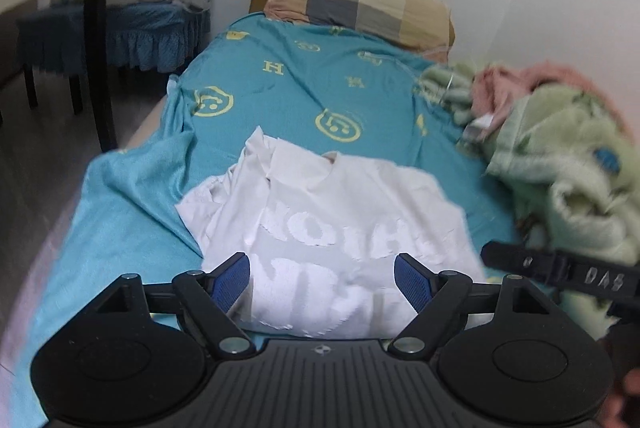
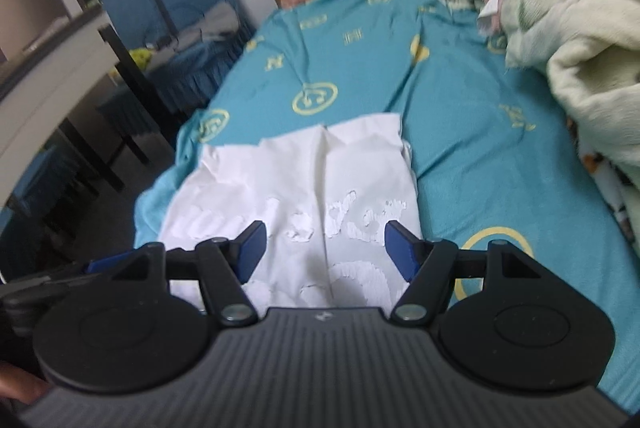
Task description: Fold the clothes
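Observation:
A white T-shirt (image 1: 332, 212) with raised white lettering lies partly folded on a teal bedsheet (image 1: 304, 88); it also shows in the right wrist view (image 2: 304, 172). My left gripper (image 1: 322, 274) is open, its blue pads spread over the shirt's near edge, holding nothing. My right gripper (image 2: 324, 246) is open too, above the shirt's near part, empty. The right gripper's black arm (image 1: 568, 272) shows at the right of the left wrist view.
A checked pillow (image 1: 356, 0) lies at the bed's head. A heap of green and pink blankets (image 1: 560, 156) fills the bed's right side. Blue-covered chairs (image 1: 156, 8) and a dark table leg (image 1: 96, 48) stand left of the bed.

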`<state>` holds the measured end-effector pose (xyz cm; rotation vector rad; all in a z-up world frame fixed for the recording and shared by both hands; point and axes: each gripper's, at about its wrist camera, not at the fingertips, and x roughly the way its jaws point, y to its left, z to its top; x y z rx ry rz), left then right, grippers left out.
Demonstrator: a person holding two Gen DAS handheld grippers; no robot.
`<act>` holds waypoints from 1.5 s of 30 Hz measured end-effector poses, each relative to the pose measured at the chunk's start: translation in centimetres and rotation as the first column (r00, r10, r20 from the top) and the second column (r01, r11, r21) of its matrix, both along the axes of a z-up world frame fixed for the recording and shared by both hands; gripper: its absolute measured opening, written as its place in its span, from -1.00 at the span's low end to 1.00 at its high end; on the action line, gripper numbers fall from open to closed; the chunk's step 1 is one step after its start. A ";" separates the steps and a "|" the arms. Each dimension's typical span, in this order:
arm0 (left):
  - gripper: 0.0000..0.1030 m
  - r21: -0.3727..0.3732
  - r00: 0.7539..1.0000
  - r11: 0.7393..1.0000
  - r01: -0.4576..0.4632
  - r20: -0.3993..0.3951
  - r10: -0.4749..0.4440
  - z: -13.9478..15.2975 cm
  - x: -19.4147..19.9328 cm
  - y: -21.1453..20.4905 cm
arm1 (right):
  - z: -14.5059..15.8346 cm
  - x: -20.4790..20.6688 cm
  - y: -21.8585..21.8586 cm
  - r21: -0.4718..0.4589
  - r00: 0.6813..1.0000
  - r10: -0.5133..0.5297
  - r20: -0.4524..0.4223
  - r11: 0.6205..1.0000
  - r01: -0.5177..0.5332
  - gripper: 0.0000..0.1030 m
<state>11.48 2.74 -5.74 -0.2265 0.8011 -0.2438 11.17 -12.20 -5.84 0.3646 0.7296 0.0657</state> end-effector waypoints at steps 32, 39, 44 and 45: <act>0.19 -0.541 0.896 0.730 -0.418 -0.380 0.231 -10.8 2.9 4.2 | -1.4 -0.6 -4.3 0.542 0.993 -0.107 -0.043 0.833 0.113 0.34; -0.36 -0.527 0.921 0.763 -0.374 -0.308 0.239 -9.6 3.0 3.6 | -2.5 -0.6 -3.8 0.611 0.995 -0.070 -0.065 0.786 0.095 0.34; -0.56 -0.557 0.947 0.767 -0.319 -0.230 0.227 -7.8 3.2 3.0 | -4.7 -0.7 -3.5 0.776 0.992 -0.024 -0.124 0.621 0.112 0.34; -0.57 -0.566 0.951 0.764 -0.308 -0.216 0.223 -7.5 3.4 3.0 | -5.4 -0.7 -3.4 0.811 0.990 -0.012 -0.139 0.572 0.121 0.33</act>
